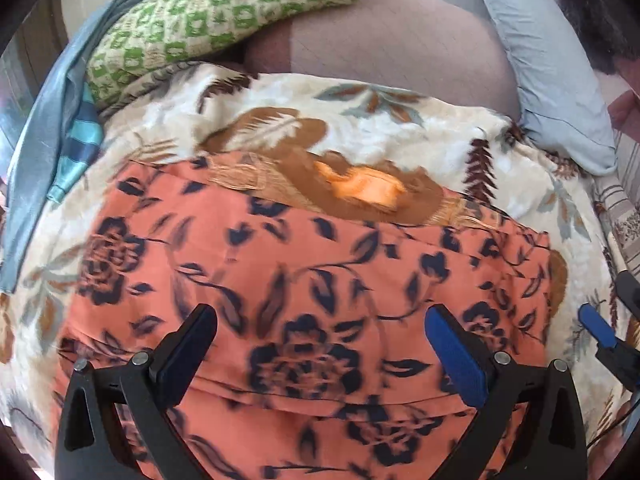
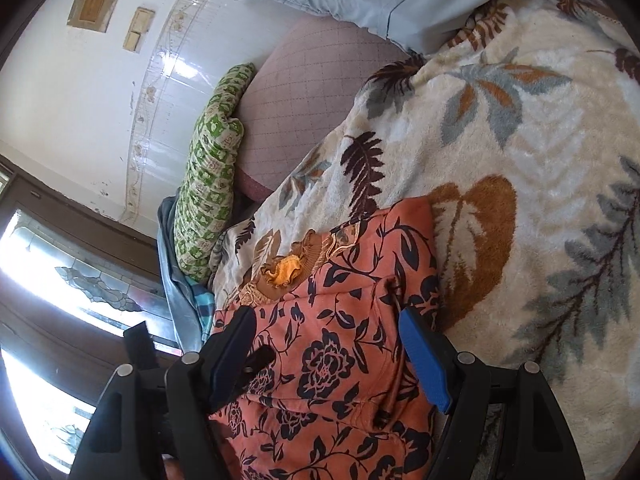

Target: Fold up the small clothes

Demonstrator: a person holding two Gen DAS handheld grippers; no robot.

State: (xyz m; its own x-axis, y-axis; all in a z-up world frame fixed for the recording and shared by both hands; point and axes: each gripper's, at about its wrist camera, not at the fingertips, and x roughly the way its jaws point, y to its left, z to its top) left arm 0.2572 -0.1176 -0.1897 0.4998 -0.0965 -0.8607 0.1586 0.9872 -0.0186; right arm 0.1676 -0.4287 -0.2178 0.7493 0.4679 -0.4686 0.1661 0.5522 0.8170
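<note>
Both of your grippers hover with jaws spread wide and nothing between them: the left gripper [image 1: 320, 332] over the middle of the orange floral-print garment [image 1: 304, 280], the right gripper [image 2: 328, 340] over the same orange garment [image 2: 340, 340] near its right edge. The garment lies spread, with at least one crease already in it, on a plush cream blanket with brown and grey leaf motifs [image 1: 400, 132] that covers the bed.

Risks, as judged from this layout:
- The thin cloth probably slides on the deep pile. If you pinch only the top layer, the lower layer may stay behind and the fold will come out skewed.
- If you close the jaws too low, you may catch blanket pile with the hem and drag the whole surface.
- The brown embroidered neckline with its orange tuft [image 1: 364, 188] looks stiffer than the rest and may resist a flat crease.
- The soft bed gives no firm edge to press against, so folds may spring open.

Surroundings: a green-and-white patterned cushion [image 1: 208, 20], a mauve quilted cushion [image 2: 308, 112] and a pale blue pillow [image 1: 552, 80] lie at the far side; blue fabric [image 1: 48, 152] hangs at the left. The right wrist view shows a white tiled wall [image 2: 100, 100] and a bright window [image 2: 48, 320].
</note>
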